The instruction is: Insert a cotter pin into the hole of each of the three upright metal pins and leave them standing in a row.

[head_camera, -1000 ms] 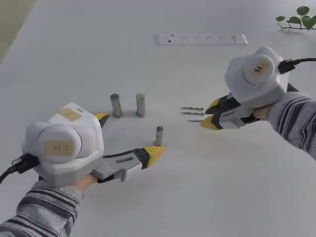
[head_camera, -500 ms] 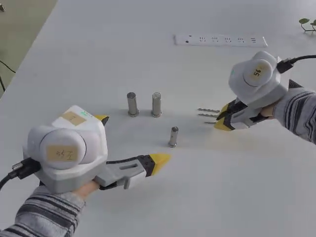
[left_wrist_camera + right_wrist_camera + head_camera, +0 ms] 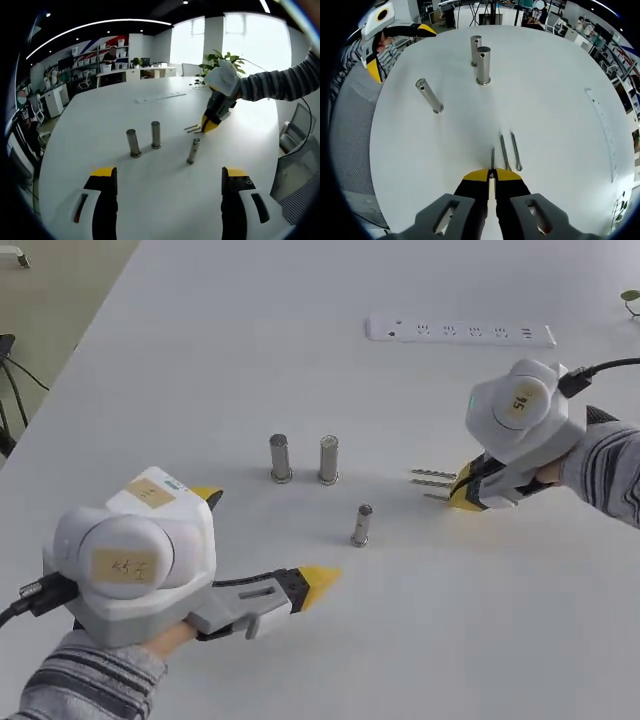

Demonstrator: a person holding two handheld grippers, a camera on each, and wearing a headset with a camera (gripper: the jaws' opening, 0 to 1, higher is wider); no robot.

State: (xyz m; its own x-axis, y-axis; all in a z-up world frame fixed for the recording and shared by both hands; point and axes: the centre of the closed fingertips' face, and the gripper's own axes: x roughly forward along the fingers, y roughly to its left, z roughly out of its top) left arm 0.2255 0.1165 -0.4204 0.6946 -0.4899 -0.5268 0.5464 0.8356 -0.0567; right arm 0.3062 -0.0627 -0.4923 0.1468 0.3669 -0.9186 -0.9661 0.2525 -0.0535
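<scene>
Three upright metal pins stand on the white table: two side by side [image 3: 280, 458] [image 3: 328, 459] and a thinner one [image 3: 362, 525] in front of them, to the right. Three cotter pins [image 3: 432, 483] lie flat to their right. My right gripper [image 3: 465, 490] is shut at their near ends. In the right gripper view its jaws [image 3: 491, 174] pinch the end of the leftmost cotter pin [image 3: 492, 157], while the other two [image 3: 505, 152] [image 3: 516, 150] lie free beside it. My left gripper [image 3: 262, 537] is wide open, low over the table and short of the thin pin [image 3: 193, 151], holding nothing.
A white power strip [image 3: 460, 332] lies at the far side of the table. A potted plant [image 3: 220, 57] stands beyond the right gripper. The table's left edge [image 3: 70, 370] drops off to the floor. Bare tabletop lies around the pins.
The right gripper's jaws have closed at the near end of the cotter pins. The left gripper has drawn back a little from the thin front pin. The head camera has shifted.
</scene>
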